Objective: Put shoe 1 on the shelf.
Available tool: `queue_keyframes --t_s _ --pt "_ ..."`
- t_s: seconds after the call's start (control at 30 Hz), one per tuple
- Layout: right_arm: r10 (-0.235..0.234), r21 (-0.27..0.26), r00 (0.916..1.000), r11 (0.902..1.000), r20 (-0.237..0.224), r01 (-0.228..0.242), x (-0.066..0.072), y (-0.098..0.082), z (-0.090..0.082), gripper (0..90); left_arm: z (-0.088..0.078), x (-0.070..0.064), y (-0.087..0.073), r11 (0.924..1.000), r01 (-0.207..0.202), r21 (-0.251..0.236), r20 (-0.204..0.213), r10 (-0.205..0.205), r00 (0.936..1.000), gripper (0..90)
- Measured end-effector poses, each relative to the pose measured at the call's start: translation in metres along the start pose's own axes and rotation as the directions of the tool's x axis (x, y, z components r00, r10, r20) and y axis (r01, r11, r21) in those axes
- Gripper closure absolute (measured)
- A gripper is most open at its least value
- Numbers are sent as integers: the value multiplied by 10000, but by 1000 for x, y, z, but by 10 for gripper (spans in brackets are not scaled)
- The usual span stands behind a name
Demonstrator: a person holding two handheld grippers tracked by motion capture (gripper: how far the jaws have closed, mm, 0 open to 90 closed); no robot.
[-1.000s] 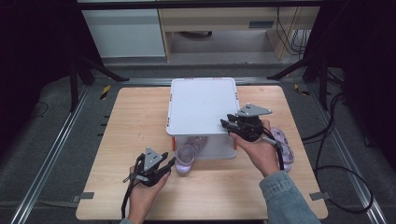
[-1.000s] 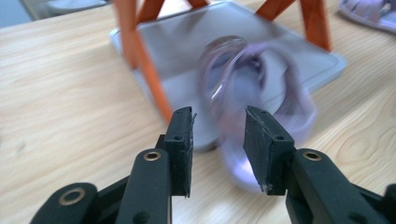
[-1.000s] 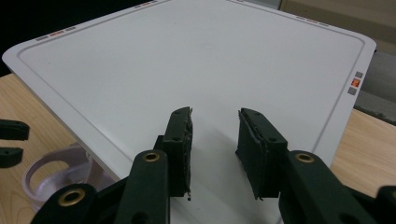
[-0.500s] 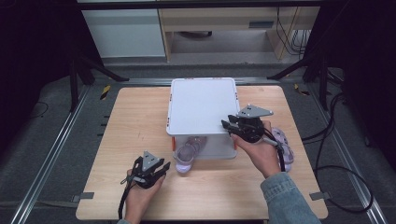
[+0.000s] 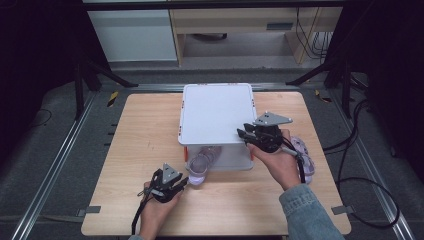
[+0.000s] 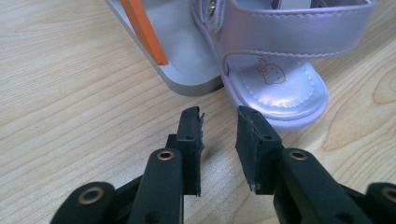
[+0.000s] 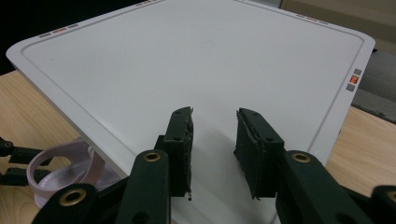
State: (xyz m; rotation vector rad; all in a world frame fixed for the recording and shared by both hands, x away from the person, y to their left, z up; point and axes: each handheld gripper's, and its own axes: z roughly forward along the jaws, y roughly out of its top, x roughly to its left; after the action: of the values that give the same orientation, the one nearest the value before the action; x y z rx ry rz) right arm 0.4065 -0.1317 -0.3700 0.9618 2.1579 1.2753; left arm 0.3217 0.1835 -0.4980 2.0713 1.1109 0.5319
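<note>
Left gripper [image 6: 219, 116]: jaws spread, empty, just near of the lilac sandal [image 6: 275, 70].
Right gripper [image 7: 214, 116]: jaws spread, empty, above the white box [image 5: 216, 117].
Sandal: toe poked out of the box's near-left corner.

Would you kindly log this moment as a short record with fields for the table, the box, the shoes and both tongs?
table: light wooden top
box: white lidded storage box, orange latch
shoes: lilac sandal at the box's front; second sandal under the right hand
left tongs: open, low, pointing at the front sandal's toe
right tongs: open, over the lid's near right corner
</note>
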Motion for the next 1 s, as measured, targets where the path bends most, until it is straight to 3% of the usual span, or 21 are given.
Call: queue_keyframes --t_s 0.2,0.5,0.67,0.8,1.0 --pt "40 11 10000 10000 -30 -40 0 0 0 661 0 -5 2 10000 1 -67 211 0 9998 703" --pt "51 -11 10000 10000 -60 -51 -1 -1 0 662 9 -24 13 9994 -194 -286 699 214 9973 700" --pt "53 -17 10000 10000 -74 -53 -1 -1 0 662 12 -28 14 9989 -329 -325 703 351 9969 695" --pt "60 -37 9999 10000 -95 -60 -1 -1 0 661 3 -35 16 9974 -376 -618 736 421 9964 684" --pt "74 -88 9999 9999 -108 -74 -1 -2 0 659 4 -48 20 9940 -607 -907 592 663 9960 483"
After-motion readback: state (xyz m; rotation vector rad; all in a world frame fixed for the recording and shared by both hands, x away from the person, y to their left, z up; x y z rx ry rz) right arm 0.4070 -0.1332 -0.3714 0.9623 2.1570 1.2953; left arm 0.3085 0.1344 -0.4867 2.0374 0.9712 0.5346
